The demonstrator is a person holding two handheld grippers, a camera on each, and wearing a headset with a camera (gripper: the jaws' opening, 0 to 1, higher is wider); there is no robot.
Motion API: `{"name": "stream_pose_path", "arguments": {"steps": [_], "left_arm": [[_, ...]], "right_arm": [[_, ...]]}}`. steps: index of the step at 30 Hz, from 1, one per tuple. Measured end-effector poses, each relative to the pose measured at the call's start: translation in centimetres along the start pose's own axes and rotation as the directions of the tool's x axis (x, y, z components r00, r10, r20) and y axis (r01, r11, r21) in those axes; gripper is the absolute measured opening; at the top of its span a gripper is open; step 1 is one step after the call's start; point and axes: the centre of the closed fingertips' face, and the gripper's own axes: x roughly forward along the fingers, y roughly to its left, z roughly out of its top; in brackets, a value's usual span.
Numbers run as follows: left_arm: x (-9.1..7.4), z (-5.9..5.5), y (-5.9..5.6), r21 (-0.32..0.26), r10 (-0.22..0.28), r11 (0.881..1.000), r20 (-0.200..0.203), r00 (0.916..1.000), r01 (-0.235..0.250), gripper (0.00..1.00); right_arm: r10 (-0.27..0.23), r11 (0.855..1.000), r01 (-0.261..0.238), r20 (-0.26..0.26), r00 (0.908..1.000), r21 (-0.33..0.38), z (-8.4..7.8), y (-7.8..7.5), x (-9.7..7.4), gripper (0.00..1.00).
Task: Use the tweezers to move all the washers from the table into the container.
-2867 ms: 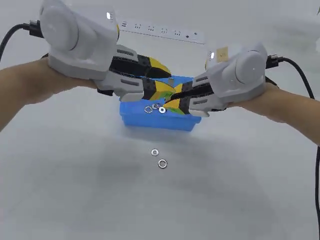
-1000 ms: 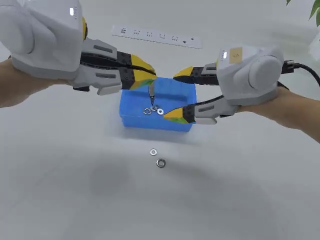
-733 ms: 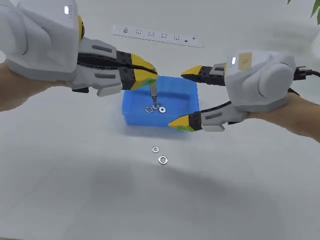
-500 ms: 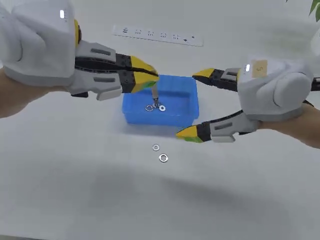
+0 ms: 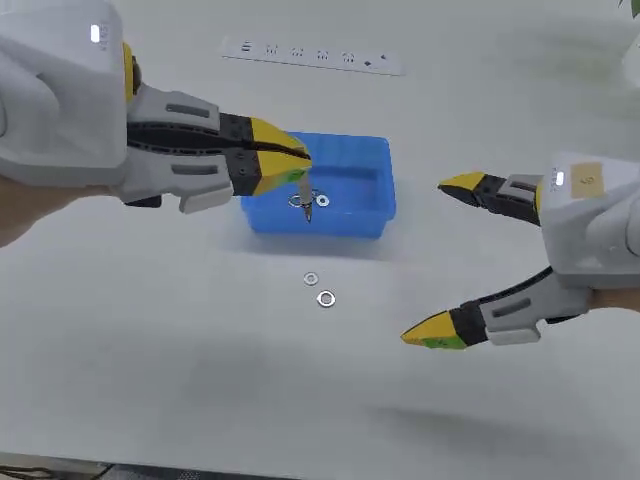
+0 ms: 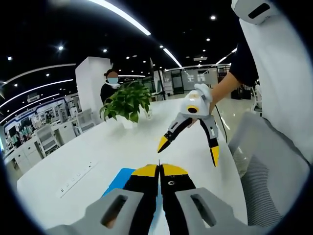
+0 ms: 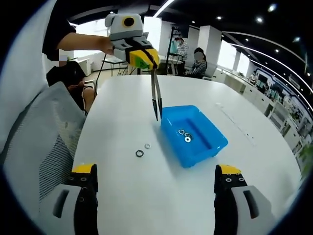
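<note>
Long white power strip [image 5: 310, 55] at twelve o'clock on the white tabletop [image 5: 200, 390], leafy green potted plant [image 6: 127, 102] at ten o'clock in the left gripper view, grey mesh chair back [image 7: 44, 147] at eight o'clock in the right gripper view

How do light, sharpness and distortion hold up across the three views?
Head view: soft even light, faint shadows below the bin and the loose washers. Left gripper view: heavy fisheye bending, ceiling lights stretched into streaks, table nearly blown white. Right gripper view: curved table edges, tweezers crisp.

Blue container [image 5: 350, 222], silver washers [image 5: 326, 299], white table [image 5: 180, 370].
</note>
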Motion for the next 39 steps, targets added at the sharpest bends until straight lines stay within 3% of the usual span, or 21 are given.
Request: {"name": "stream_pose_path", "arguments": {"steps": [4,8,13,20,25,33,39], "left_arm": [[0.3,-0.2,-0.7,-0.007,-0.008,1.000,0.010,0.9999,0.008,0.04],[0.9,-1.0,-1.7,-0.025,-0.027,0.999,0.003,0.9996,0.027,0.04],[1.6,-1.8,-3.1,-0.042,-0.057,0.997,0.008,0.9983,0.057,0.04],[2.1,-3.2,-4.5,-0.066,-0.080,0.995,-0.020,0.9966,0.078,0.04],[2.5,-4.0,-5.0,-0.074,-0.091,0.993,-0.033,0.9953,0.088,0.04],[3.1,-4.9,-5.5,-0.084,-0.107,0.991,-0.050,0.9930,0.103,0.04],[3.1,-4.9,-5.2,-0.086,-0.100,0.992,-0.045,0.9939,0.096,0.04]], "right_arm": [[0.044,0.999,-0.044,-0.016,0.9989,-0.031,-0.5,1.4,-0.4,1.00],[0.083,0.996,-0.083,-0.019,0.9963,-0.006,-1.0,2.3,-1.0,1.00],[0.099,0.995,-0.099,-0.029,0.9946,0.027,-1.8,3.0,-1.0,1.00],[0.130,0.990,-0.129,-0.008,0.9915,0.059,-2.3,4.5,-0.6,1.00],[0.180,0.975,-0.185,0.051,0.9823,0.127,-1.8,6.1,-0.3,0.98],[0.207,0.964,-0.212,0.048,0.9772,0.160,-2.7,7.2,0.0,0.97],[0.221,0.959,-0.227,0.053,0.9738,0.170,-2.6,7.7,0.5,0.95]]}}
